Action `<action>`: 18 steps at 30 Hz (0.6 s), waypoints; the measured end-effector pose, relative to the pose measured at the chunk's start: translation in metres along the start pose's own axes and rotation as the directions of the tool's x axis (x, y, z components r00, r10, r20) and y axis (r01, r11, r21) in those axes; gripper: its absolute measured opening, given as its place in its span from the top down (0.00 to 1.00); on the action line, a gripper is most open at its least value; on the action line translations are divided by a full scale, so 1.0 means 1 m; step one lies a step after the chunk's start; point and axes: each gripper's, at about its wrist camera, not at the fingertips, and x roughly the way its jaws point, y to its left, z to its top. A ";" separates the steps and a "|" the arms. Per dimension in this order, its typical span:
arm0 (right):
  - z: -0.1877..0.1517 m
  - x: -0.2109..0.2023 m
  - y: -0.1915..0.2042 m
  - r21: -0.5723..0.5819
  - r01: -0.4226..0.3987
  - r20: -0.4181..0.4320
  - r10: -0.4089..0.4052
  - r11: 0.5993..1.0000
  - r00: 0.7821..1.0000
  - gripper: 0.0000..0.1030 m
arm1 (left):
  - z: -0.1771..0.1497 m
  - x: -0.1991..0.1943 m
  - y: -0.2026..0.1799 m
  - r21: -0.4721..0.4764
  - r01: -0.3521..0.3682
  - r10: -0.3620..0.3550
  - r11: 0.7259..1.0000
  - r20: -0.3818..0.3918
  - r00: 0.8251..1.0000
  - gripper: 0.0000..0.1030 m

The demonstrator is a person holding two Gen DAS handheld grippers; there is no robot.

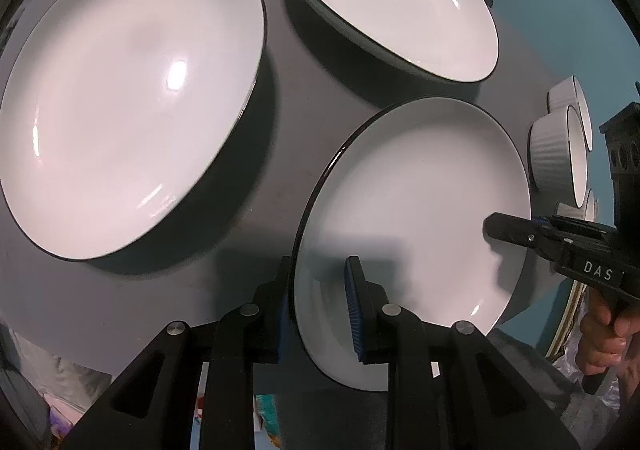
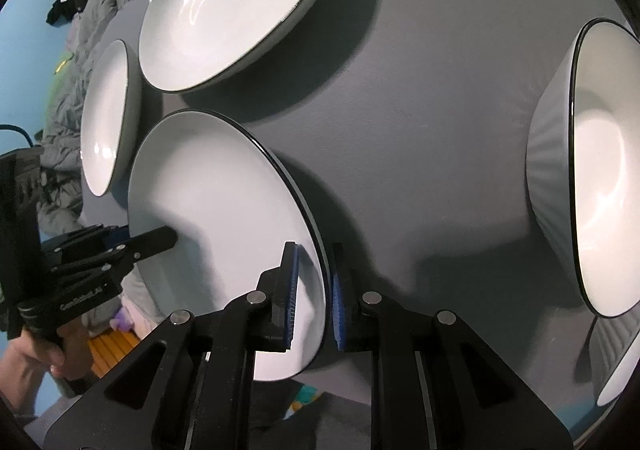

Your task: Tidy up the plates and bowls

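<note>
A white plate with a dark rim [image 1: 420, 202] [image 2: 216, 206] is held tilted over the grey table [image 1: 276, 170] [image 2: 420, 122], gripped from both sides. My left gripper [image 1: 320, 308] is shut on its near rim, one blue pad under the rim and one inside. On the opposite rim my right gripper [image 2: 316, 298] is shut the same way. Each gripper shows in the other's view: the right gripper [image 1: 496, 230] at the plate's right edge, the left gripper [image 2: 168, 240] at its left edge. Only their upper fingers show there.
Two more white plates lie on the table: a large plate [image 1: 132, 102] [image 2: 106, 114] and a far plate [image 1: 392, 2] [image 2: 240, 6]. Ribbed white bowls [image 1: 560, 154] [image 2: 600, 170] stand at the right, another bowl [image 2: 616, 370] nearer. A person's hand [image 1: 604, 334] holds the right gripper.
</note>
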 end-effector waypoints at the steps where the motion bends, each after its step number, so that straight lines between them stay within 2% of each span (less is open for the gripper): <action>1: 0.001 0.000 0.001 -0.001 -0.002 -0.002 0.002 1.000 1.000 0.85 | 0.002 0.000 0.001 0.003 -0.001 0.001 1.000 -0.003 1.000 0.77; 7: 0.004 0.000 0.003 0.003 -0.015 0.003 0.015 1.000 1.000 0.85 | 0.016 -0.008 0.006 0.022 -0.016 0.016 1.000 0.004 1.000 0.77; 18: 0.020 -0.025 0.009 0.002 -0.029 0.035 0.029 1.000 0.999 0.86 | 0.042 -0.030 0.017 0.018 -0.001 0.000 1.000 0.034 0.999 0.77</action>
